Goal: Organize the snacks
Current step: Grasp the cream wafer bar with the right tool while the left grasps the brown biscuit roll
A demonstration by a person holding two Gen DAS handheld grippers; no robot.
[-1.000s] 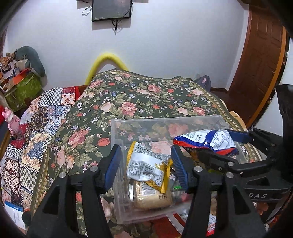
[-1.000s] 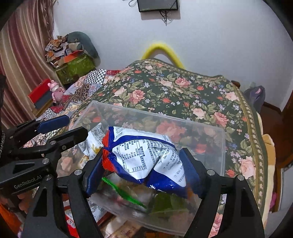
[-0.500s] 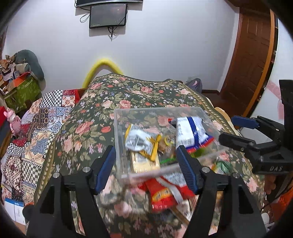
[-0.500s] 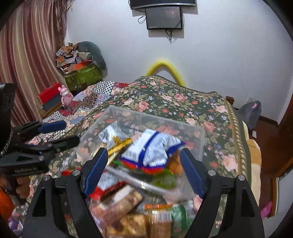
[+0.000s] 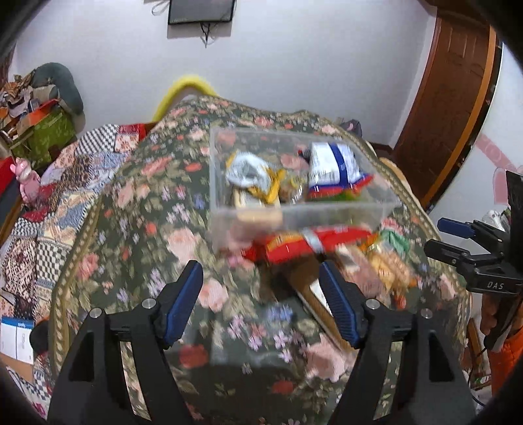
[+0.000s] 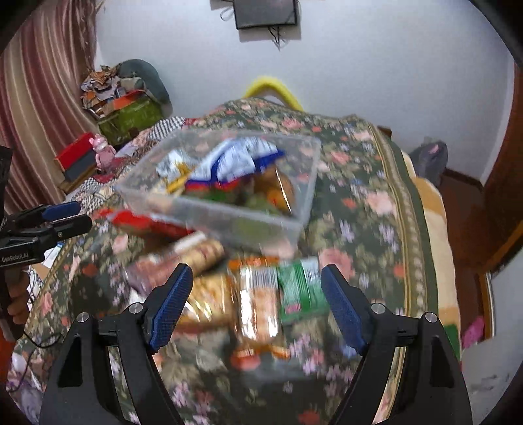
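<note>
A clear plastic bin [image 5: 294, 212] sits on the floral bed cover; it also shows in the right wrist view [image 6: 228, 215]. Inside lie a blue-white snack bag [image 5: 333, 166], a silver-yellow packet [image 5: 251, 173] and other snacks. Loose snacks lie in front of it: a red bag [image 5: 294, 245], an orange packet [image 6: 258, 307], a green packet [image 6: 300, 291] and a biscuit pack [image 6: 202, 251]. My left gripper [image 5: 261, 300] is open and empty, well short of the bin. My right gripper [image 6: 258, 304] is open and empty above the loose packets.
The floral bed cover [image 5: 147, 202] drops off at its gold-trimmed edges. A patchwork quilt [image 5: 49, 209] and piled clutter [image 5: 39, 108] lie to the left. A wooden door [image 5: 451, 104] stands at the right. A screen [image 6: 266, 13] hangs on the white wall.
Both grippers have pulled back from the bin. The right gripper let go of the blue-white bag, which now lies in the bin. Loose snacks in front have come into view.
</note>
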